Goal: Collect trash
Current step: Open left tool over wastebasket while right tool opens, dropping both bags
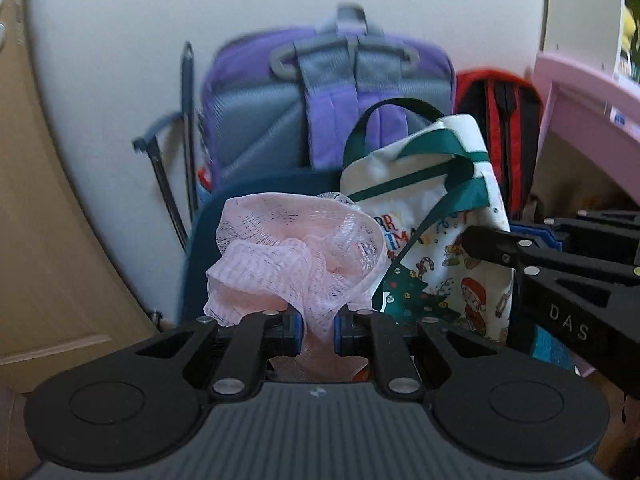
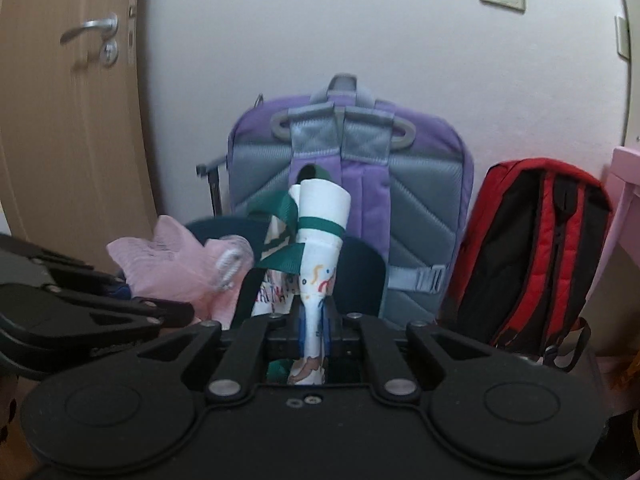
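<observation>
A crumpled pink mesh net [image 1: 288, 248] hangs from my left gripper [image 1: 318, 334], whose blue pads are shut on its lower folds. The right wrist view shows the same net [image 2: 168, 256] at the left, with the left gripper [image 2: 184, 314] below it. My right gripper [image 2: 314, 336] is shut on a pinched edge of a white Christmas-print tote bag [image 2: 320, 216] with green straps. In the left wrist view the bag [image 1: 440, 240] stands right of the net, with the right gripper [image 1: 476, 244] at its side. A dark blue rounded rim [image 1: 240, 200] sits behind both.
A purple and grey backpack [image 2: 348, 160] leans on the white wall straight ahead, with a red and black backpack [image 2: 532, 248] to its right. A wooden door [image 2: 60, 120] with a metal handle stands at the left. Pink furniture [image 1: 580, 100] juts in from the right.
</observation>
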A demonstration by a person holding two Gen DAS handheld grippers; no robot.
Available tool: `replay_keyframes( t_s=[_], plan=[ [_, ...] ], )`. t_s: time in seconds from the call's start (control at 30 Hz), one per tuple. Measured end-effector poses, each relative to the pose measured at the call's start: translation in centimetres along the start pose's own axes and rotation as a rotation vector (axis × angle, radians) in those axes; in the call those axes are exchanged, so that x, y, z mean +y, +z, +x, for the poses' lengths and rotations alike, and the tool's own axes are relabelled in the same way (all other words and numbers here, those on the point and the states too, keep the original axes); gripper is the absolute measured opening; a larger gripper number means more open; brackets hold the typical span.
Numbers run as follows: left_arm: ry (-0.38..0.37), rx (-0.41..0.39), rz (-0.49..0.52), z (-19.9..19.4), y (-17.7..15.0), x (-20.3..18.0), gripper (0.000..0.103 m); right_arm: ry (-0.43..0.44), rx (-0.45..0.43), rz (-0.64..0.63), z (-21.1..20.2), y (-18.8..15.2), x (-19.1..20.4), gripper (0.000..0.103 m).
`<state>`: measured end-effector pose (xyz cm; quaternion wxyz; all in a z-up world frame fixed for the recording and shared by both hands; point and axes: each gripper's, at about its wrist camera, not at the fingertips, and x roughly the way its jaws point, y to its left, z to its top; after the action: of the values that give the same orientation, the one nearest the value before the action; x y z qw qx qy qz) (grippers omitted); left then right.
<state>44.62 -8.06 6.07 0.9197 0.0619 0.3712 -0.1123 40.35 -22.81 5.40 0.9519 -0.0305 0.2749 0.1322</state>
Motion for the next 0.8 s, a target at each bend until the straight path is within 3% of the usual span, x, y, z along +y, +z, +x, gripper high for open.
replay_keyframes(
  t_s=[0.23, 0.33, 0.37, 0.43, 0.5, 0.8],
  plan=[
    [-0.020, 0.085, -0.002, 2.6, -0.4, -0.2, 0.015, 0.046, 0.070, 0.002, 1.0, -0.2, -0.2, 0.019],
    [-0.011, 0.096, -0.015, 2.9, -0.7, 0.0, 0.034, 0.064, 0.094, 0.015, 1.1, -0.5, -0.2, 0.023],
    [-0.008, 0.096, -0.020, 2.7, -0.8, -0.1, 0.049, 0.060, 0.097, 0.015, 1.0, -0.5, -0.1, 0.025],
    [0.005, 0.071, -0.025, 2.2, -0.9, -0.1, 0.066, 0.050, 0.097, 0.009, 0.8, -0.6, -0.1, 0.032],
    [0.015, 0.060, -0.025, 1.8, -0.9, 0.0, 0.070, 0.038, 0.088, 0.004, 0.3, -0.5, -0.1, 0.039],
    [-0.007, 0.017, -0.061, -2.1, -1.2, 0.1, 0.072, 0.048, 0.047, 0.000, -3.8, 0.4, 0.1, 0.048]
  ],
)
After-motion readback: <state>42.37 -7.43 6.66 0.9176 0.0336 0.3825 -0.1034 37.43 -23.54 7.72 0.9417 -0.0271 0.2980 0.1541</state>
